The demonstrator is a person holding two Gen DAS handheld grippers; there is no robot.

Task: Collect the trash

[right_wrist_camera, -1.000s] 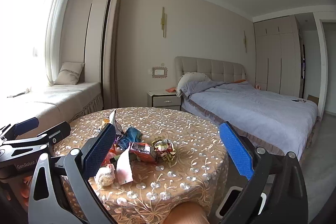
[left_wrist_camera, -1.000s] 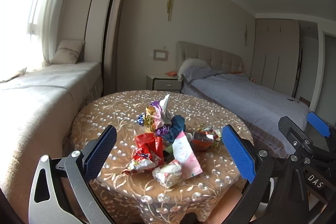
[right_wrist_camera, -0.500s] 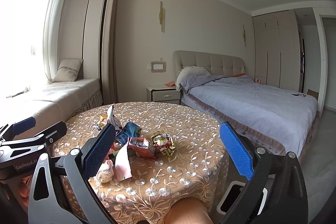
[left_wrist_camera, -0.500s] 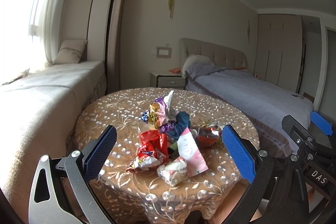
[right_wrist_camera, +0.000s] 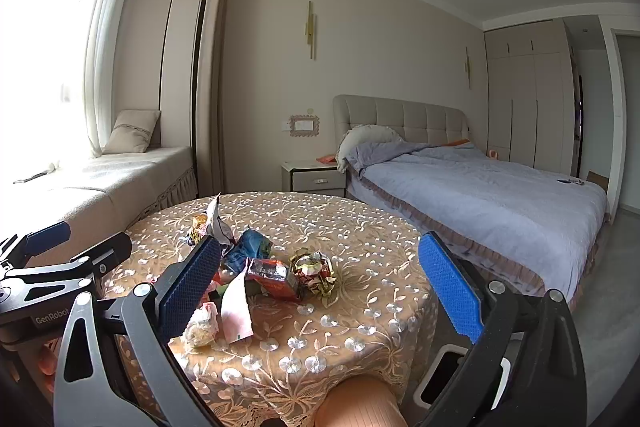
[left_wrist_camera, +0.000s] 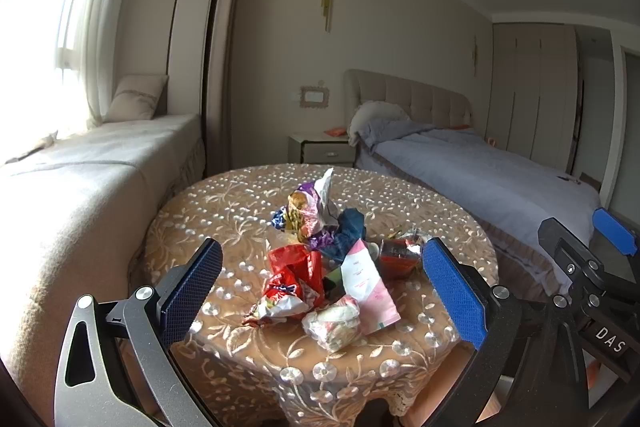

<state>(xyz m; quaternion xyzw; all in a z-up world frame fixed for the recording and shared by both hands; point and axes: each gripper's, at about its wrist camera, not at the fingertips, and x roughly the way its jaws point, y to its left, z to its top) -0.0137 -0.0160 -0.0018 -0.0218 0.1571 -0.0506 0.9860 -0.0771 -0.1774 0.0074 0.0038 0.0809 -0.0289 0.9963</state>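
Left wrist view: the left gripper (left_wrist_camera: 320,291) is held above the near edge of the round table (left_wrist_camera: 224,211), its blue-padded fingers (left_wrist_camera: 191,291) wide apart and holding nothing, framing a heap of trash (left_wrist_camera: 328,259) at the table's middle. The heap comprises a red foil wrapper (left_wrist_camera: 296,273), a pink-and-white paper sachet (left_wrist_camera: 366,287), a clear bag of crumpled scraps (left_wrist_camera: 334,323), a purple-and-white snack bag (left_wrist_camera: 310,209) standing tallest, and a dark blue wrapper (left_wrist_camera: 348,233). All appear light, thin and crushable; the foil is likely slippery, so a pinch across a crumpled fold or bunched edge seems better than a grip on a flat face. The right gripper's body shows at the far right edge. Right wrist view: the right gripper (right_wrist_camera: 320,291) likewise has its fingers (right_wrist_camera: 450,289) spread and empty, short of the heap. Nearest it lie a red and silver carton (right_wrist_camera: 272,277) and a gold-and-red crumpled wrapper (right_wrist_camera: 314,267); the carton looks slightly stiffer and may be taken across its sides. A white-rimmed bin (right_wrist_camera: 452,373) stands on the floor beside the table, partly hidden behind the right finger. A bed (right_wrist_camera: 480,195) lies beyond.
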